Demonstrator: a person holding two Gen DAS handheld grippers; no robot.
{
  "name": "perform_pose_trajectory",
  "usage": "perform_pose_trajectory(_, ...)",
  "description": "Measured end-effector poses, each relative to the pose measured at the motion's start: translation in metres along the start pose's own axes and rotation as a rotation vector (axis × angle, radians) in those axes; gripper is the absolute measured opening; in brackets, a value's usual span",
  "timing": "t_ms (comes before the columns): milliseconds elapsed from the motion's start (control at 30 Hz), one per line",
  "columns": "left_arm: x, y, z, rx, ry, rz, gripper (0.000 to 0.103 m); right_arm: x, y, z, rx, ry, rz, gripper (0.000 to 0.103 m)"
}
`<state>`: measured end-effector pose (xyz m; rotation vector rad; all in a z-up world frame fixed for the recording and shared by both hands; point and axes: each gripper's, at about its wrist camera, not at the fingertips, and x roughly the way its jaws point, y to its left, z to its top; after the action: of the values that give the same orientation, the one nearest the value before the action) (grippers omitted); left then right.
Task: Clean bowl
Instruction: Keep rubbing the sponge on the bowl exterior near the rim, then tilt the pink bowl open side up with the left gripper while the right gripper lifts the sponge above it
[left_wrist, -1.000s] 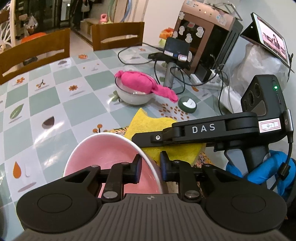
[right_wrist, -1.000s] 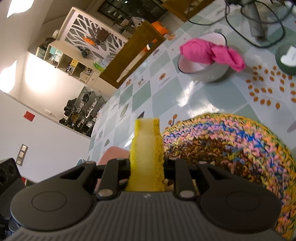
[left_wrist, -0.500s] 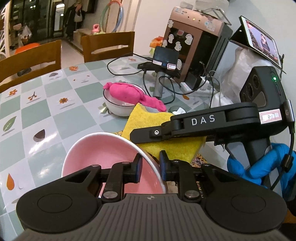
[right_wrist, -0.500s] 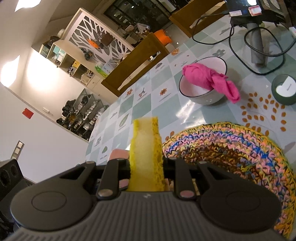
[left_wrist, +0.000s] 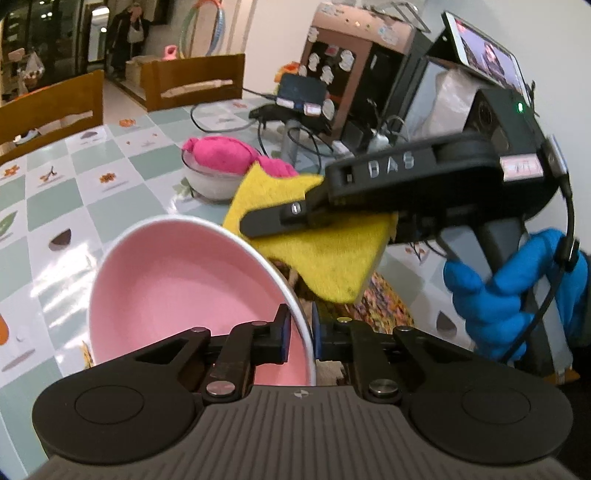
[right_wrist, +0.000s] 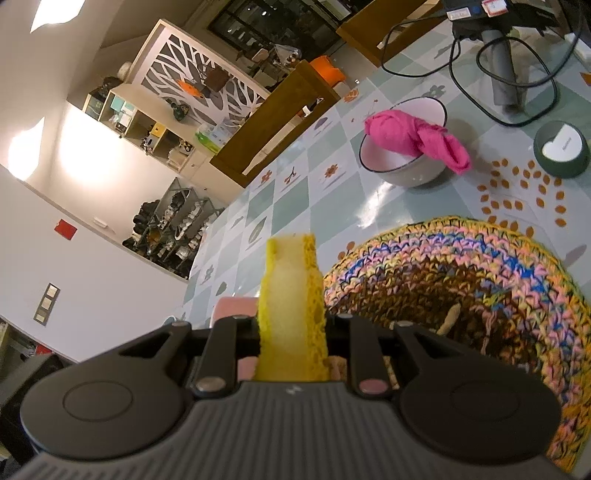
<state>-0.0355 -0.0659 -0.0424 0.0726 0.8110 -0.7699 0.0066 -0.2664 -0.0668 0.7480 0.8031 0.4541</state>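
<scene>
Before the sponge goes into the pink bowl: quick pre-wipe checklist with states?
1. Left tool clamped on the pink bowl rim: ok, one finger inside the wall, one outside.
2. Right tool gripping the yellow sponge: ok, sponge squeezed between the fingers.
3. Bowl tilted with its opening towards the sponge: ok.
4. Sponge touching the bowl's inside: not ok, it sits outside, past the rim.
5. Bowl interior free of objects: ok, nothing seen inside.
6. Sponge wet or soaped: cannot tell.
</scene>
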Motion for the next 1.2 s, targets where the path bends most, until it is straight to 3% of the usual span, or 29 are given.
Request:
perform_pose_trajectory(467,0.007,-0.009,-0.028,0.076,0.086,-0.028,0.020,-0.011,0.005,-0.009,0.004,-0.023,0.003,0.023)
perform_pose_trajectory(867,0.010,-0.004,-0.037,0.060,0.115,-0.053,0.028,0.005,0.037,0.002,-0.121,-0.007,0.056,0.023)
perform_pose_trajectory(1200,0.010,0.000,-0.042,0.053,0.122,-0.055,0.031,0.023,0.019,0.008,-0.069,0.016,0.019,0.023)
